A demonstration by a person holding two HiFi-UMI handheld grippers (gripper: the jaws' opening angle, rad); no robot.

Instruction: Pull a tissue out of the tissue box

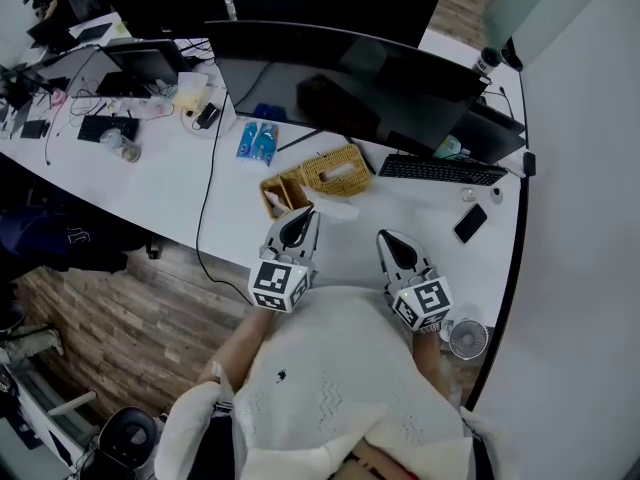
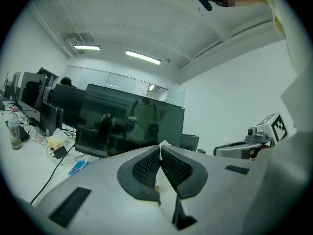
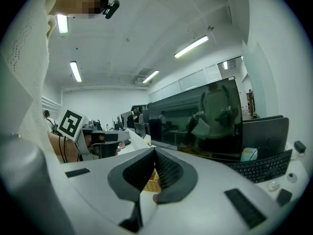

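Observation:
A woven wicker tissue box (image 1: 338,171) stands on the white desk in front of the monitors, with a wicker tray (image 1: 282,191) to its left. My left gripper (image 1: 311,211) is raised just in front of the box and shut on a white tissue (image 1: 338,210) that trails to the right of its tips. In the left gripper view a thin white edge of the tissue (image 2: 160,152) shows between the pressed pads. My right gripper (image 1: 382,234) hovers to the right, apart from the box, shut with nothing between its fingers (image 3: 168,168). Wicker (image 3: 150,181) shows below them.
A black keyboard (image 1: 442,170) and a phone (image 1: 469,223) lie to the right of the box. Large dark monitors (image 1: 350,68) stand behind it. Two water bottles (image 1: 257,140) lie to the left, and a black cable (image 1: 206,208) runs off the near desk edge. A small fan (image 1: 466,338) sits at the near right.

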